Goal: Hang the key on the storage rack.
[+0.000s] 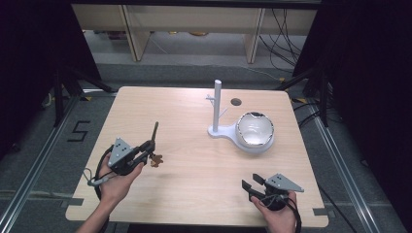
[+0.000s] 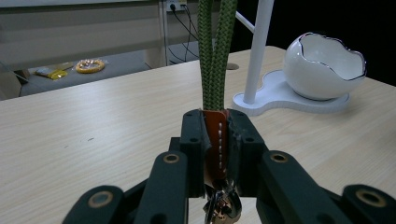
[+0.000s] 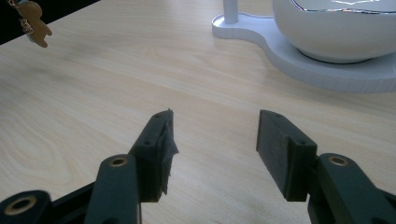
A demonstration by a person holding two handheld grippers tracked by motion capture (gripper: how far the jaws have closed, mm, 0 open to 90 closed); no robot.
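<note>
The left gripper [image 1: 145, 148] is held above the table's [image 1: 194, 194] near-left part, and its jaws are pinched on a keychain [image 2: 216, 140]. In the left gripper view, an orange leather tab is clamped between the two pads, a green braided cord [image 2: 214, 51] rises from it, and a metal clasp [image 2: 223, 207] hangs beneath the jaws. In the high view, the cord is seen sticking up past the jaws, and a small brown charm [image 1: 156, 159] dangles below them, just over the tabletop. The right gripper [image 1: 251, 185] is kept low at the near-right edge, with its jaws spread wide and nothing between them. A white stand [image 1: 216, 104] with an upright post is placed on the far-right part of the table, and a white, egg-shaped bowl [image 1: 254, 132] is set on its base, well apart from both grippers.
</note>
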